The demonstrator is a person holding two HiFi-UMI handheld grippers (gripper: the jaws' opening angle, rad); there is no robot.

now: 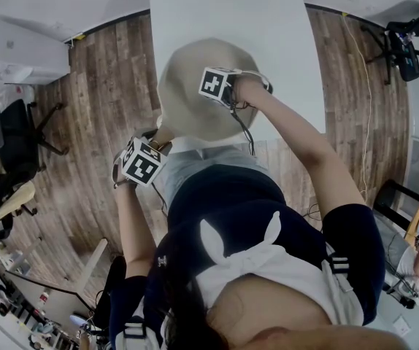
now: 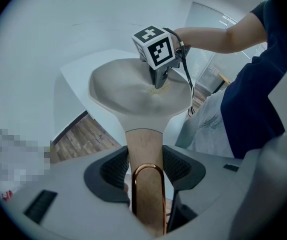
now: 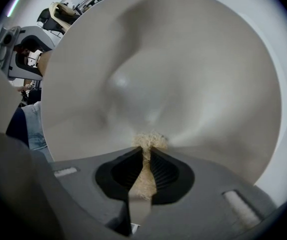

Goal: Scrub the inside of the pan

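Note:
A beige pan (image 1: pixel 187 97) rests at the near end of a white table (image 1: pixel 282 42). Its wooden handle (image 2: pixel 144 154), with a copper loop (image 2: pixel 148 184) at the end, is clamped in my left gripper (image 2: pixel 144 156); in the head view that gripper (image 1: pixel 151 146) is at the pan's near left. My right gripper (image 1: pixel 228 99) points down into the pan and is shut on a tan fibrous scrubber (image 3: pixel 147 151). The scrubber's tuft (image 3: pixel 151 140) touches the pan's inner surface (image 3: pixel 173 79) near the middle. In the left gripper view the right gripper (image 2: pixel 157 84) stands in the bowl (image 2: pixel 128 91).
The table edge runs close under the pan; wood flooring (image 1: pixel 107 71) lies on both sides. The person's body and legs (image 1: pixel 253 217) fill the near side. Black office chairs (image 1: pixel 16 141) stand at the left, another chair (image 1: pixel 406 46) at the far right.

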